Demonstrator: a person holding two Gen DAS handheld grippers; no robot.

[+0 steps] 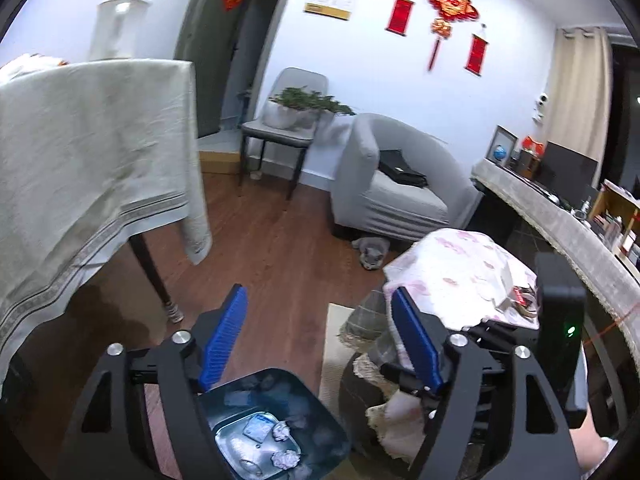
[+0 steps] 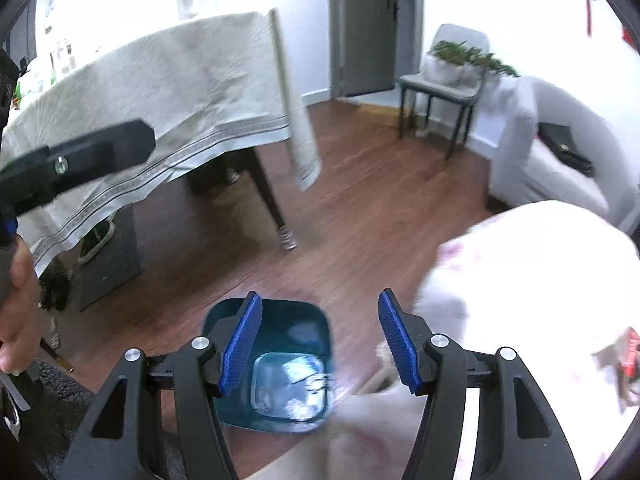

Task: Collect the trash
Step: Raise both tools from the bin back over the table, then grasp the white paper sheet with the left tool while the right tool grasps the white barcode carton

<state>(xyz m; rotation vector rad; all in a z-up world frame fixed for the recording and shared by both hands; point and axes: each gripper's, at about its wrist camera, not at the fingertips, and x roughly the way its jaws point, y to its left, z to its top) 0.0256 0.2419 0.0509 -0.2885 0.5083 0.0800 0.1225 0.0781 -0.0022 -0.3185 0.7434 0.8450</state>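
Observation:
A dark teal trash bin [image 1: 328, 420] stands on the wood floor below both grippers. It holds crumpled paper balls [image 1: 281, 431] and a wrapper [image 1: 260, 427]. The bin also shows in the right wrist view [image 2: 316, 332]. My left gripper [image 1: 318, 332] is open and empty above the bin. My right gripper [image 2: 320, 340] is open and empty over the bin's mouth. More trash, a red wrapper and white paper [image 1: 520, 296], lies on the small table with a pink-patterned cloth [image 1: 452, 268] to the right.
A dining table under a grey cloth [image 1: 92, 152] stands to the left, its leg [image 1: 156, 276] near the bin. A grey armchair [image 1: 396, 184], a chair with a plant [image 1: 292, 120] and a grey cat [image 1: 370, 250] lie beyond. A long counter [image 1: 560, 220] runs along the right.

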